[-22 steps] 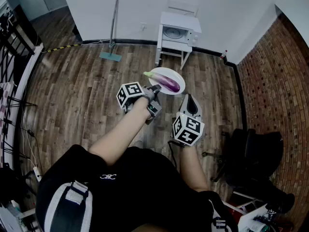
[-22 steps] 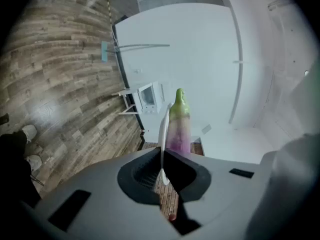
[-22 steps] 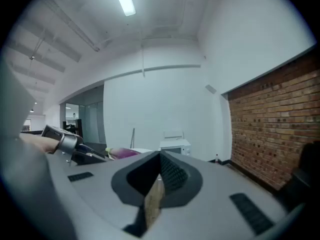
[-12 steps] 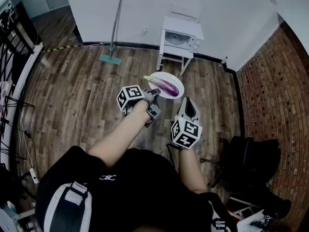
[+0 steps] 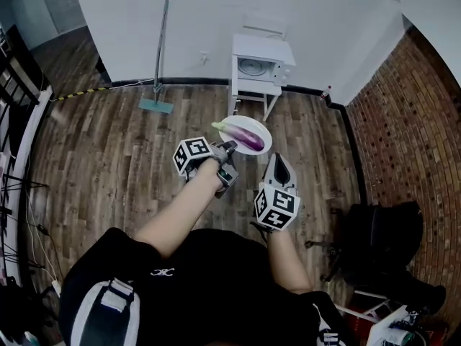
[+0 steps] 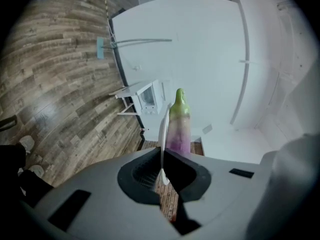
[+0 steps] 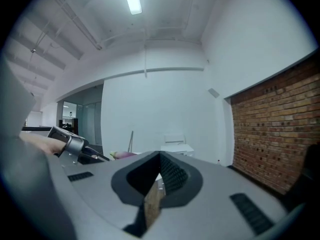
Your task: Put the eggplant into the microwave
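A purple eggplant (image 5: pixel 243 133) with a green stem end lies on a white plate (image 5: pixel 252 123) carried above the wood floor. My left gripper (image 5: pixel 229 148) is shut on the plate's near rim. In the left gripper view the plate (image 6: pixel 163 129) shows edge-on between the pads, with the eggplant (image 6: pixel 179 124) beyond them. My right gripper (image 5: pixel 279 157) hovers just right of the plate, shut and empty (image 7: pixel 160 156). The white microwave (image 5: pixel 261 65) sits on a small white table against the far wall, ahead of the plate; it also shows as the microwave (image 6: pixel 149 96) in the left gripper view.
A mop (image 5: pixel 158 56) leans on the white wall left of the microwave table. A brick wall (image 5: pixel 410 107) runs along the right. A black chair (image 5: pixel 382 236) stands at my right. Wood floor (image 5: pixel 108 143) lies between me and the table.
The room has slid slightly left in the head view as I moved. Both grippers and the plate keep their places in front of me, the grip unchanged.
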A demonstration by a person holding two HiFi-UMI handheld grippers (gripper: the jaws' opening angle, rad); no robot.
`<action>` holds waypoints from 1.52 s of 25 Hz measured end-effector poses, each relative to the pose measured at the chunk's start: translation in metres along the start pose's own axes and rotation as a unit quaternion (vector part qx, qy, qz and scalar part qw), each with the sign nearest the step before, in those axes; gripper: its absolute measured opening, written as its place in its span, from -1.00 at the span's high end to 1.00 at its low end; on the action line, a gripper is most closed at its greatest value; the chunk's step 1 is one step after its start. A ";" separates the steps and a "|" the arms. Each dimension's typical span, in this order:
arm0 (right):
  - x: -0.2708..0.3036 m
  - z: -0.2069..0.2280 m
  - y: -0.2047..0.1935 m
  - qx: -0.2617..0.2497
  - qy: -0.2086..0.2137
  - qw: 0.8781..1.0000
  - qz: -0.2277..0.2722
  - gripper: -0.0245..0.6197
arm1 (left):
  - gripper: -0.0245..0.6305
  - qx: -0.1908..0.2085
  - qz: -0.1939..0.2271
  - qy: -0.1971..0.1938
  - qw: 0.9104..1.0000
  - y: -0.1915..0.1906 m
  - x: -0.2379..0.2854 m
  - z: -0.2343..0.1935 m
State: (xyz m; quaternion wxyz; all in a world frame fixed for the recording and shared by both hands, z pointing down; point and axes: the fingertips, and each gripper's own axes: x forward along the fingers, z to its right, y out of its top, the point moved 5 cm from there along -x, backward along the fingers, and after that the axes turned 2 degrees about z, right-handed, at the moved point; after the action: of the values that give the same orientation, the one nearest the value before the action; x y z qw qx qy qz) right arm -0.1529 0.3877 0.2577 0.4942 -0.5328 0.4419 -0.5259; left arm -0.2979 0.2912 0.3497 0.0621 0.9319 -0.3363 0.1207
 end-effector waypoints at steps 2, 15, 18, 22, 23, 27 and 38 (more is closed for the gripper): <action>0.005 -0.001 -0.001 0.001 -0.006 1.000 -0.001 0.89 | 0.87 0.007 -0.004 -0.003 1.000 0.008 0.004 0.003; 0.058 0.047 0.008 0.036 -0.003 0.999 0.025 0.89 | 0.87 0.006 -0.020 -0.008 1.000 0.026 0.076 0.014; 0.084 0.071 0.013 0.031 -0.003 0.999 0.027 0.89 | 0.87 0.015 -0.013 -0.004 1.000 0.030 0.105 0.022; 0.131 0.115 0.029 0.031 0.011 0.999 0.027 0.89 | 0.87 0.016 -0.005 0.006 1.000 0.031 0.159 0.040; 0.143 0.127 0.033 0.028 0.015 0.999 0.025 0.89 | 0.87 0.014 -0.003 0.008 1.000 0.031 0.175 0.045; 0.169 0.154 0.036 0.024 0.029 0.999 0.017 0.89 | 0.87 0.005 0.005 0.008 1.000 0.029 0.210 0.058; 0.234 0.232 0.040 0.018 0.067 0.998 -0.002 0.89 | 0.87 -0.009 0.036 0.012 0.999 0.032 0.303 0.074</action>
State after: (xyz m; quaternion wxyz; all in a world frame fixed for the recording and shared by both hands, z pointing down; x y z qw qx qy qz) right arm 0.0937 0.1655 0.2567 0.4719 -0.4883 0.4632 -0.5695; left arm -0.0788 0.0669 0.3600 0.0704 0.9173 -0.3695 0.1308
